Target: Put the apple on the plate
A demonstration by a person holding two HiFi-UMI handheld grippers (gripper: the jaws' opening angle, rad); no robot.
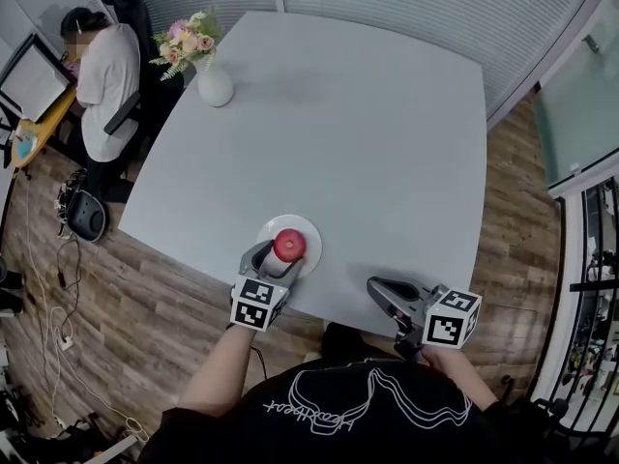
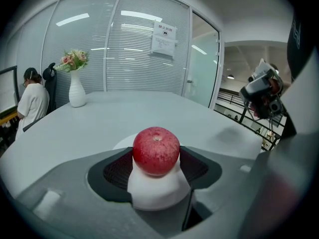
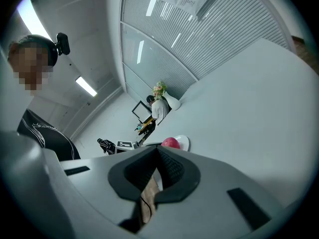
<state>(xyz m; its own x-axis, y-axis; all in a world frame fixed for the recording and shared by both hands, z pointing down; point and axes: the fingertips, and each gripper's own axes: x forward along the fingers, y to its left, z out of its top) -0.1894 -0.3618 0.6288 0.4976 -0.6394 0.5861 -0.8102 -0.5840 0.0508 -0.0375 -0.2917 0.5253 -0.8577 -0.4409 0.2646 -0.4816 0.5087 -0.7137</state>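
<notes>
- Red, speckled round apple (image 2: 156, 151) sits between the two black ribbed pads of the left gripper (image 1: 282, 257). Both pads press against its sides, so the jaws are closed on the fruit, not standing free of it.
- White round ceramic plate (image 1: 312, 235) lies near the front edge of the pale grey tabletop (image 1: 368, 143), directly under the apple. The left gripper view shows white plate below the fruit in the gap between the pads.
- I cannot tell whether the apple's underside already touches the plate or hangs just above it. It is low and centred over the dish, so I judge this to be the set-down, with the release not yet made.
- The side-on grip suits a round, smooth thing. Pads at the widest part stop it rolling, and the stem end stays upward.
- The plate holds nothing but the apple.
- The right gripper (image 1: 375, 288) hovers at the table's near edge, well apart from the plate. Its jaws are drawn together at the tips with nothing between them, only wooden floor showing through a slit lower down.
- A white vase of pink and cream flowers (image 1: 215, 87) stands at the far corner, clear of the work.
</notes>
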